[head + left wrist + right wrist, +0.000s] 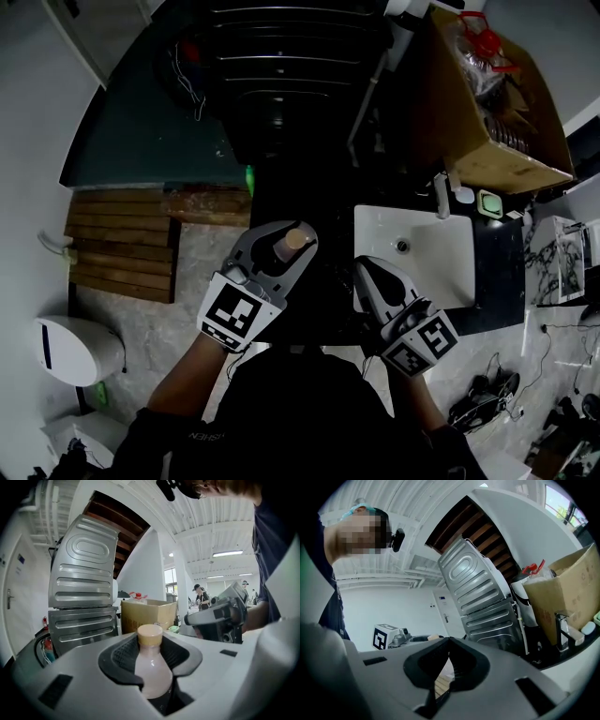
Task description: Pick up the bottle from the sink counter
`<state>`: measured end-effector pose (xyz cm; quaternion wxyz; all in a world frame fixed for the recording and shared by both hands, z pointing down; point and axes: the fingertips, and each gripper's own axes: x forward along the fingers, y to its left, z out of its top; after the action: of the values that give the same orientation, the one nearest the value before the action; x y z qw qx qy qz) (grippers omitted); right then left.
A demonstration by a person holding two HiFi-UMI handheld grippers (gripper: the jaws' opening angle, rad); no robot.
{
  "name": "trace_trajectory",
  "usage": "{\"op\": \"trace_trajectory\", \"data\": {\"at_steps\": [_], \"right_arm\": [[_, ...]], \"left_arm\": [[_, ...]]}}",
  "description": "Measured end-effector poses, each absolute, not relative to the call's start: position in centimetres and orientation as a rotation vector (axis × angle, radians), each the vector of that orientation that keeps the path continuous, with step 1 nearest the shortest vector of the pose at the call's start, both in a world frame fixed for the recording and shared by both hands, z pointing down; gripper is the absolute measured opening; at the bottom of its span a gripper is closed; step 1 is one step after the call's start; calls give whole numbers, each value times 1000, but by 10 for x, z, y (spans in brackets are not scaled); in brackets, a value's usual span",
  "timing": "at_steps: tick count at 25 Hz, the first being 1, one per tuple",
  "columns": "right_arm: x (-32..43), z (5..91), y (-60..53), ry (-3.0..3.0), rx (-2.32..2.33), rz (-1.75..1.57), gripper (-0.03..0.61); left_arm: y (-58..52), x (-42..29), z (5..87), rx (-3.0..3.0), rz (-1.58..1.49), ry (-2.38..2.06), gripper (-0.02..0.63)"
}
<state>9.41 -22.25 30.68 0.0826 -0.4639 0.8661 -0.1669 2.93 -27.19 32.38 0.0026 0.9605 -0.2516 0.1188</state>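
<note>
Left gripper is clamped on the bottle below its cap, left of the sink. Right gripper has its jaws together, empty, beside the sink. Risk: the tapered shoulder may slip through the pads if the grip slackens.

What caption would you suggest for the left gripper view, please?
Left gripper holding a pale pink bottle with tan cap; brown cardboard box behind.

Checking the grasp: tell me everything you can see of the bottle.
The bottle has a pale pinkish, plastic-looking body narrowing to a tan cap. It stands upright, clamped at neck and shoulder between the left gripper's dark pads; its base is hidden. From the head view it sits left of the white sink.
</note>
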Motion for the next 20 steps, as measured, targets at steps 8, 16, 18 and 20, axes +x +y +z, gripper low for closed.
{"op": "trace_trajectory", "data": {"at_steps": [8, 16, 18, 20], "right_arm": [[89, 300, -221, 2599, -1365, -476, 23], [91, 301, -216, 2618, -1369, -469, 23], [90, 301, -215, 2622, -1366, -471, 22], [89, 299, -215, 2625, -1362, -469, 23]], "left_arm": [[-266, 31, 325, 3009, 380, -769, 140], [-261, 30, 325, 3003, 377, -768, 140], [-261, 29, 325, 3002, 376, -768, 140], [-260, 30, 325, 3004, 375, -766, 140]]}}
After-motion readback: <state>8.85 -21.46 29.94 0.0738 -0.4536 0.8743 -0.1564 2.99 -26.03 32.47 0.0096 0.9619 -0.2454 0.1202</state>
